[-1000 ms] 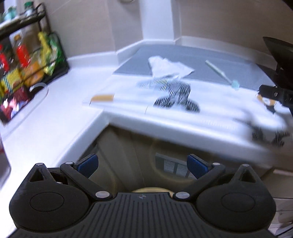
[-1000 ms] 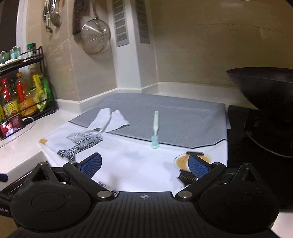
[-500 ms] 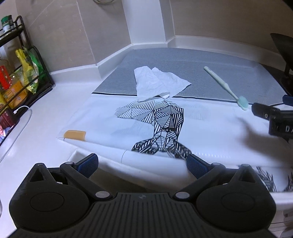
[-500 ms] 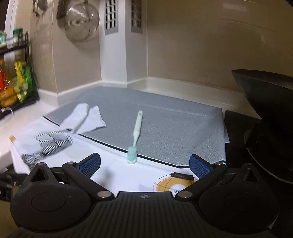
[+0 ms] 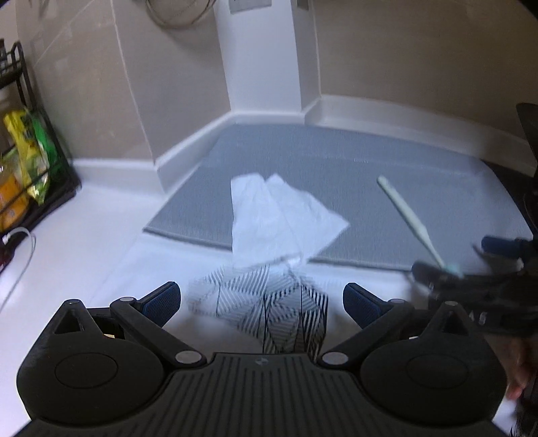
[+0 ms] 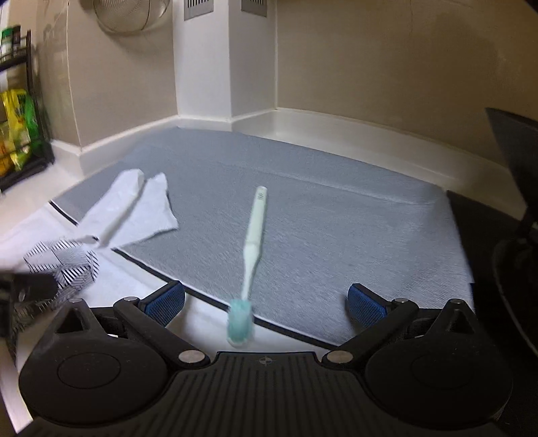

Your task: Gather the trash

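A crumpled white tissue (image 5: 279, 218) lies on the front left part of a grey mat (image 5: 336, 174), its corner over a white sheet with a black striped pattern (image 5: 269, 309). A pale toothbrush with a teal head (image 6: 252, 248) lies on the mat, head toward me. My left gripper (image 5: 260, 302) is open, low over the patterned sheet, just short of the tissue. My right gripper (image 6: 265, 301) is open, with the toothbrush head between its fingers. The tissue also shows in the right wrist view (image 6: 131, 211).
A black wire rack with bottles and packets (image 5: 23, 161) stands at the left by the wall. A dark wok on a black stove (image 6: 511, 161) sits at the right. A strainer (image 6: 127, 13) hangs on the tiled wall. The right gripper shows at the left view's right edge (image 5: 477, 285).
Both grippers moved forward over the counter. The left one came up from below the counter edge toward the tissue; the right one closed in on the toothbrush head. Both stayed open.
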Tool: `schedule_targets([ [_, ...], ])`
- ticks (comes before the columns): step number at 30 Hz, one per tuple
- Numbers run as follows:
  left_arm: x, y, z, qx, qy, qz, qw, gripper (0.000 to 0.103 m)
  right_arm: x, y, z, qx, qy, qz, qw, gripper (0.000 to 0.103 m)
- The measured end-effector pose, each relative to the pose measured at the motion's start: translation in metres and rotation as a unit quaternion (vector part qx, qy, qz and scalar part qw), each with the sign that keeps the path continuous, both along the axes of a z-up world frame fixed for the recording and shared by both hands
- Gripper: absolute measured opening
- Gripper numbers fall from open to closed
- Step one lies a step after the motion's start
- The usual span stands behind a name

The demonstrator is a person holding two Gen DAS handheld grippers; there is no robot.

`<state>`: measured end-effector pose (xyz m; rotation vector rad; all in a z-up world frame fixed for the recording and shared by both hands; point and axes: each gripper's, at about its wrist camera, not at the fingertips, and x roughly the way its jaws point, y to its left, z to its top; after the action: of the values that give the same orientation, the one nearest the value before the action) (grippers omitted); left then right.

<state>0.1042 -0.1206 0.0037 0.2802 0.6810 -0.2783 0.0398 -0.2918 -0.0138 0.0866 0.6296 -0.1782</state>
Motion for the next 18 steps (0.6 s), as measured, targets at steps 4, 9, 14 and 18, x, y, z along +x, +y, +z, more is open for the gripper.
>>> schedule_targets([
  [4, 0.028, -0.020, 0.004, -0.014, 0.011, -0.011, 0.9998, 0.103, 0.010, -0.004, -0.004, 0.022, 0.005, 0.004, 1.000, 0.103],
  [9, 0.068, -0.037, -0.014, -0.059, 0.058, -0.004, 0.9966, 0.103, 0.011, -0.010, -0.006, 0.040, 0.005, -0.004, 0.999, 0.103],
  [14, 0.093, -0.041, -0.031, -0.066, 0.090, 0.011, 0.9936, 0.103, 0.014, -0.015, -0.006, 0.054, 0.002, -0.011, 0.998, 0.103],
  [18, 0.100, -0.032, -0.045, -0.042, 0.080, 0.021, 0.9957, 0.103, 0.014, -0.023, -0.006, 0.064, -0.003, -0.023, 0.998, 0.103],
])
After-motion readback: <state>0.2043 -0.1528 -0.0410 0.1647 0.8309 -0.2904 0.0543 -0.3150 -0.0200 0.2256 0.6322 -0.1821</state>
